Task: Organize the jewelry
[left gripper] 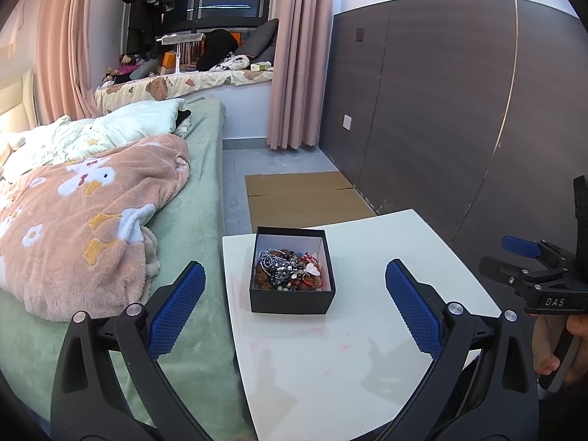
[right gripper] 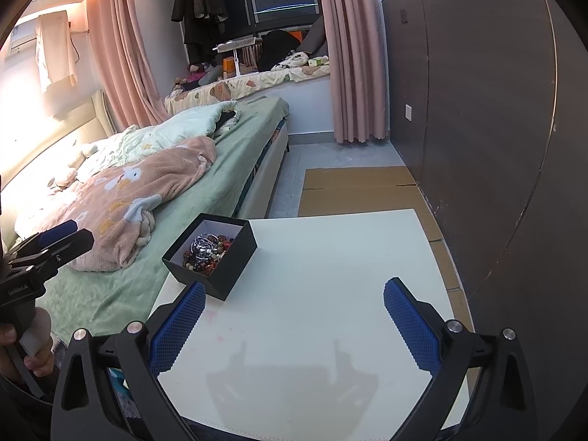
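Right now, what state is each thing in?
Box: open, no lid, upright on the table.
Jewelry: tangled heap inside the box.
Left gripper: open, empty, short of the box.
Right gripper: open, empty, over bare table.

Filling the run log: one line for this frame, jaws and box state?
left gripper: jaws open, empty | right gripper: jaws open, empty | box: on table, full of tangled jewelry | nothing sorted out yet
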`<move>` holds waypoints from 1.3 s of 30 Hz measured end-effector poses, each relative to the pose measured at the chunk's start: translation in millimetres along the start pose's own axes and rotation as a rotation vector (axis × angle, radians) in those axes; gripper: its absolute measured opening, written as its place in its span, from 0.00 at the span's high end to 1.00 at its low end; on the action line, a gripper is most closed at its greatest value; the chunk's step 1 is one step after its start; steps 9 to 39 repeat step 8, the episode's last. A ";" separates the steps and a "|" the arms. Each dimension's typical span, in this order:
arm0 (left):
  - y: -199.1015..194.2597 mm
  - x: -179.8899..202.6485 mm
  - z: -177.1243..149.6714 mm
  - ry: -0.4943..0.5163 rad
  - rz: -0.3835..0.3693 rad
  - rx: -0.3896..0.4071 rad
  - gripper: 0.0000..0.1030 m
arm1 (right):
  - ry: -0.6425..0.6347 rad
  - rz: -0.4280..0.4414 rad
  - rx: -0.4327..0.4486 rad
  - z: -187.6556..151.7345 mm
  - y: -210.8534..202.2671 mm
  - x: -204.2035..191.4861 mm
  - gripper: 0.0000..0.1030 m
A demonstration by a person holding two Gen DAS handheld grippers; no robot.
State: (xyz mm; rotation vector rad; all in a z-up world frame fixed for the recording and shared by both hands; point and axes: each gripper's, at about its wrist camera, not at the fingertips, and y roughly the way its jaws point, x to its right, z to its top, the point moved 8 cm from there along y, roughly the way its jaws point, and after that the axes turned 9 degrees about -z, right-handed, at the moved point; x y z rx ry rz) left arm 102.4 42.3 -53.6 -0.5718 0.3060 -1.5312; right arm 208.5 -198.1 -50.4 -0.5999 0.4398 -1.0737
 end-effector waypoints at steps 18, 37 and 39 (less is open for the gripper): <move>2.5 1.1 -1.6 0.001 -0.006 -0.011 0.05 | -0.012 -0.007 -0.011 -2.0 0.9 1.1 0.07; 2.5 1.1 -1.6 0.001 -0.006 -0.011 0.05 | -0.012 -0.007 -0.011 -2.0 0.9 1.1 0.07; 2.5 1.1 -1.6 0.001 -0.006 -0.011 0.05 | -0.012 -0.007 -0.011 -2.0 0.9 1.1 0.07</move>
